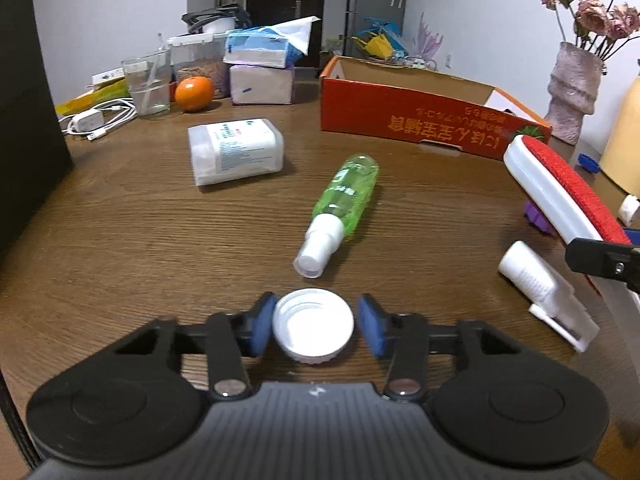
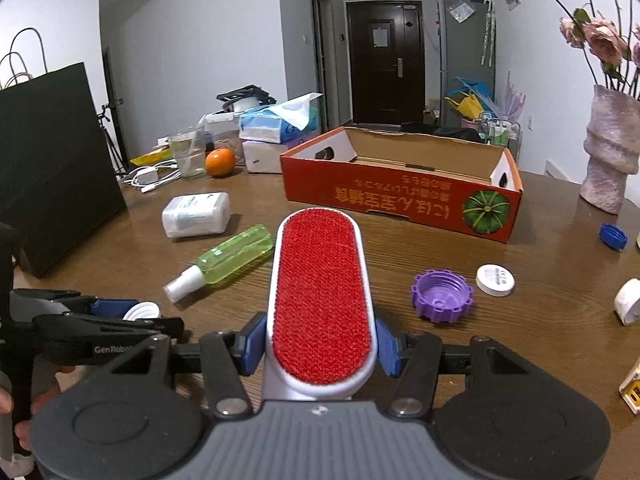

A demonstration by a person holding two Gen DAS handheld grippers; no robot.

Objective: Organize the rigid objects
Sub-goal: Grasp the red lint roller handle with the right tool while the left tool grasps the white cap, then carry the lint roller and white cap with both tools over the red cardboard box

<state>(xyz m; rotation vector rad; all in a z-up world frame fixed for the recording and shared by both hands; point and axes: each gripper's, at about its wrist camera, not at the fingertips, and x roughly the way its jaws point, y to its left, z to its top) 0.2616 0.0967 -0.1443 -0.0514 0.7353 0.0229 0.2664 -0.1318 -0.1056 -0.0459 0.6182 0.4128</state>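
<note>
Left wrist view: left gripper narrow around a white cap lying on the table; left pad touches, right pad just clear. Orange box print illegible.

Right wrist view: right gripper clamps a red lint brush. "GenRob" legible on left gripper.

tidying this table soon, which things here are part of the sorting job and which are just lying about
Job: white cap, red lint brush, green spray bottle, purple cap, orange box.
Lying about: orange, glass, charger, vase.
</note>
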